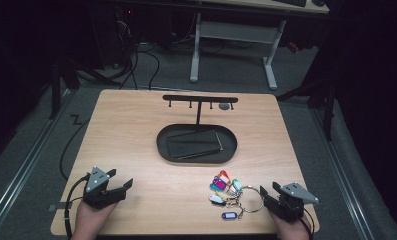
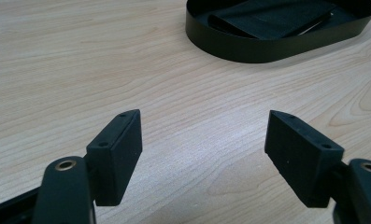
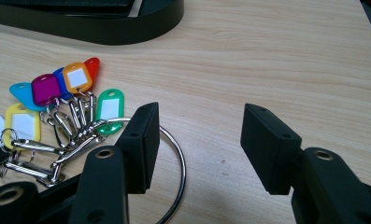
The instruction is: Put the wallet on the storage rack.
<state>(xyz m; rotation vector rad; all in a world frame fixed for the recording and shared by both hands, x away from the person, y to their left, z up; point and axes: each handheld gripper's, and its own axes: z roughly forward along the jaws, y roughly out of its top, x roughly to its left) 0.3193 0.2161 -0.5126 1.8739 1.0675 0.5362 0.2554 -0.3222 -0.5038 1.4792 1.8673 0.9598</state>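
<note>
While both hands rested at the near edge of the table [image 1: 136, 125], the left gripper [image 1: 120, 186] sat at the near left corner with its jaws spread wide over bare wood, touching nothing. The right gripper [image 1: 267, 194] sat at the near right corner, its jaws also spread, with nothing between them.

Just beside the right gripper lay a bunch of key tags [image 1: 225, 192] strung by small metal clips onto a large metal ring [image 1: 253, 200]. The tags fanned out flat on the wood: red, orange, blue, purple, light blue, yellow, green and white, several with white paper label windows, and one dark blue tag lay nearest the person. In the right gripper view the ring [image 3: 178, 163] curved past the left jaw and partly behind it; whether it touched was unclear.

Farther back, in the middle of the table, stood a black oval tray [image 1: 163, 142] holding a dark flat notebook [image 1: 193, 144]. Behind the tray rose a black T-shaped rack [image 1: 200, 99] with small hooks under its bar.
</note>
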